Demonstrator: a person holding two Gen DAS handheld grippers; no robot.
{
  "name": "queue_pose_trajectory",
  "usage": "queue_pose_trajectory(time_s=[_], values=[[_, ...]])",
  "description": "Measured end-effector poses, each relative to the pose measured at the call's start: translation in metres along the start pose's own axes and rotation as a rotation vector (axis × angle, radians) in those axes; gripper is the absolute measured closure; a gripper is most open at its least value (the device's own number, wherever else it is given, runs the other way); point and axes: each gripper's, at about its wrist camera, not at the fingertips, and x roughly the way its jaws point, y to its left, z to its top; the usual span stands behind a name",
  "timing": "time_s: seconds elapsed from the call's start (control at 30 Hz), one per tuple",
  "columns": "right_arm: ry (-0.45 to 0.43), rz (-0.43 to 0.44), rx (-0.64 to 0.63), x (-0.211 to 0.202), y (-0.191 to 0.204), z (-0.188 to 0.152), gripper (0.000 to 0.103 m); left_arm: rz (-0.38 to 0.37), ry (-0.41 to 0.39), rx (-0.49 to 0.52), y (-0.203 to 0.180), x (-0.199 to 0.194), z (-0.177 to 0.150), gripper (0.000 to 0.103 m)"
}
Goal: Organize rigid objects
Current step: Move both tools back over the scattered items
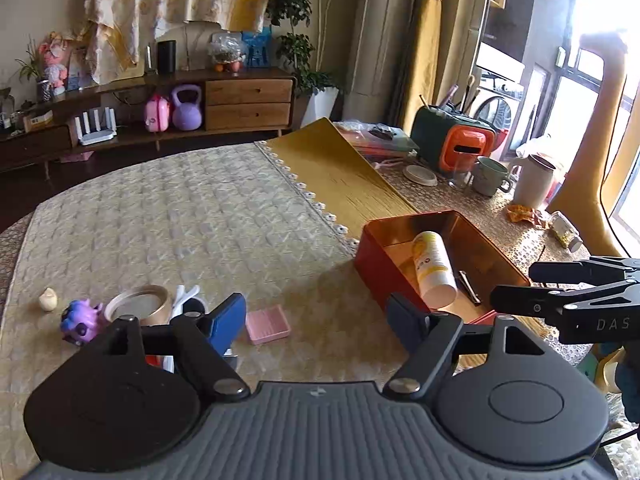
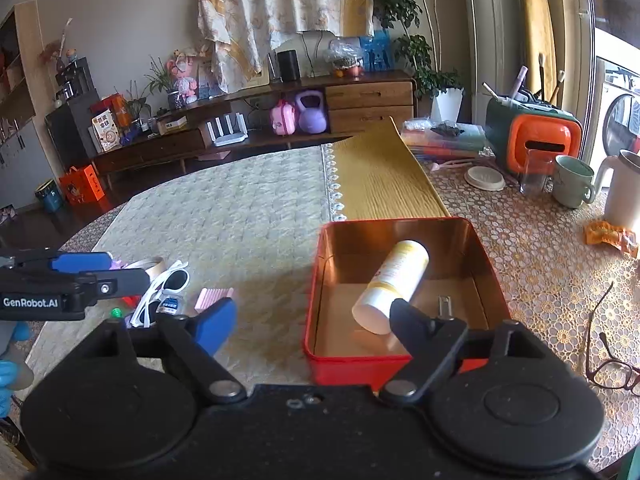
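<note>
On the quilted cream cloth (image 1: 168, 216) that covers the table, both grippers hover with jaws spread wide and nothing between them. Left gripper (image 1: 318, 314) points over a pink ridged box (image 1: 267, 323), with a tape roll (image 1: 138, 304), a purple toy (image 1: 80, 318) and a small shell-like piece (image 1: 48, 299) lying to its left. Right gripper (image 2: 314, 318) hangs just before the near wall of the red tin (image 2: 476, 248); inside it a white and yellow bottle (image 2: 394, 286) leans against the far wall, beside a small dark clip (image 2: 445, 306). White sunglasses (image 2: 166, 286) lie left of the tin. Beyond, a gold mat (image 2: 380, 176) meets a lace-patterned cover bearing a green mug (image 2: 570, 180) and an orange-fronted organizer (image 2: 540, 140). A wooden sideboard (image 2: 360, 100) lines the far wall
</note>
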Motion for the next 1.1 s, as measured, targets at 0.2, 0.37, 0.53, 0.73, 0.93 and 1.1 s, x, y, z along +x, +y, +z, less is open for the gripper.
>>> queue_pose_trajectory(time_s=[0.2,0.37,0.53,0.73,0.93,1.1], values=[[0.009,0.024,-0.012,0.004,0.016,-0.005,0.011,0.027,-0.006,-0.03,0.019,-0.012,-0.012,0.023],[0.009,0.051,-0.024,0.005,0.031,-0.009,0.004,0.076,-0.011,-0.052,0.034,-0.018,-0.025,0.018],[0.009,0.078,-0.042,0.01,0.042,-0.014,0.0,0.148,-0.038,-0.075,0.053,-0.027,-0.039,0.016],[0.04,0.094,-0.058,0.021,0.052,-0.017,0.0,0.181,-0.009,-0.104,0.068,-0.026,-0.06,0.015],[0.069,0.095,-0.081,0.035,0.062,-0.018,0.0,0.212,-0.006,-0.127,0.071,-0.021,-0.079,0.015],[0.095,0.096,-0.092,0.049,0.068,-0.018,0.0,0.217,-0.002,-0.123,0.07,-0.013,-0.088,0.015]])
